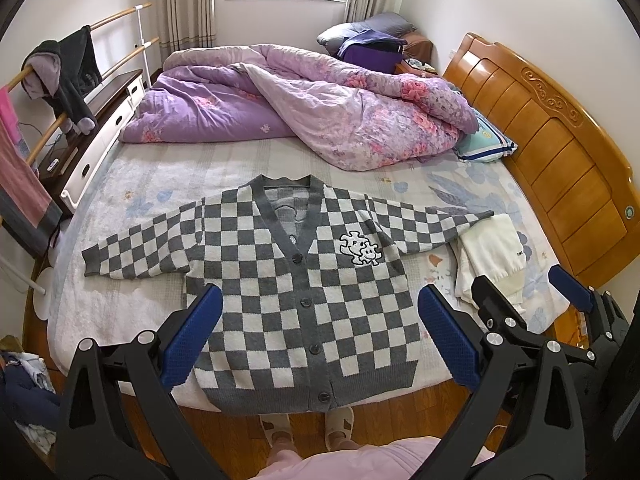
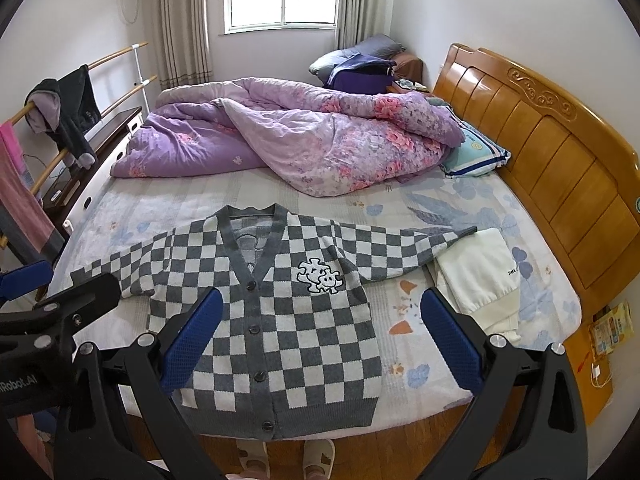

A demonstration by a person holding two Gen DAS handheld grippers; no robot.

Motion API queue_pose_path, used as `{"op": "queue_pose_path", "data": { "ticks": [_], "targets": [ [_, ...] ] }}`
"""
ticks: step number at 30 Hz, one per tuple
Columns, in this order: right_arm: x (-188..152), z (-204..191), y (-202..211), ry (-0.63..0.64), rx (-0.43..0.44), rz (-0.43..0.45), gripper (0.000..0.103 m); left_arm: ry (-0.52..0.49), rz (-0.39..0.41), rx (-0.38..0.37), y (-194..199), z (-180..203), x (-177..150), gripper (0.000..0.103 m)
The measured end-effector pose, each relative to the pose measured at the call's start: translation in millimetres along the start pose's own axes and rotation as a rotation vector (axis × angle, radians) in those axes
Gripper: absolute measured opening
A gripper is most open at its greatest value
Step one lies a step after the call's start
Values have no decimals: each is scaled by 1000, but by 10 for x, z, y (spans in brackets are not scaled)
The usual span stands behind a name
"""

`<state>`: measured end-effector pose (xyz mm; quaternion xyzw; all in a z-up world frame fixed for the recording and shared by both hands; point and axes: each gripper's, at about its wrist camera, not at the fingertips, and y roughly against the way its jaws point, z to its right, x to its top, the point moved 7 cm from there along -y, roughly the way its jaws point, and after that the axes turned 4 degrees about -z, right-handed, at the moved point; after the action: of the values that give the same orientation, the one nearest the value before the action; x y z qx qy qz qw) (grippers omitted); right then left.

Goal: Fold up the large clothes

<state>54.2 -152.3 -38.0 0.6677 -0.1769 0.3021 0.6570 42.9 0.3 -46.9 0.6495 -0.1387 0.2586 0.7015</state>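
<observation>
1. Step: start of the fold, by my read. Cardigan point(image 1: 304, 280) lies flat on bed point(image 1: 132, 184), buttoned, front up, both sleeves spread out, hem hanging just over the near edge. No fold made yet
2. Left claw point(image 1: 320, 336) hovers above the cardigan's lower half, ahead of and below it; wide open, released, holds nothing, touches nothing
3. Right claw point(image 2: 320, 340) also spread wide, empty; cardigan body sits ahead and to its left, right sleeve ahead, bare sheet under its right finger
4. Right sleeve tip rests on a white garment point(image 2: 480, 280), ahead-right of the right claw. Could drag along w/ the sleeve
5. Next move, prob: each claw goes out to a sleeve cuff or shoulder, drops to the cloth, pinches knit only, not sheet, then carries the sleeve in across the chest
6. Quilt point(image 1: 300, 104) well beyond both claws, no obstacle
7. Knit looks thick & floppy; expect sag when lifted
</observation>
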Motion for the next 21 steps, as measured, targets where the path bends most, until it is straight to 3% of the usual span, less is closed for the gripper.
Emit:
{"op": "queue_pose_path", "data": {
  "ticks": [21],
  "targets": [
    [-66, -12, -2, -1, 5, -12, 95, 1, -3, 0, -11, 0, -9, 98]
  ]
}}
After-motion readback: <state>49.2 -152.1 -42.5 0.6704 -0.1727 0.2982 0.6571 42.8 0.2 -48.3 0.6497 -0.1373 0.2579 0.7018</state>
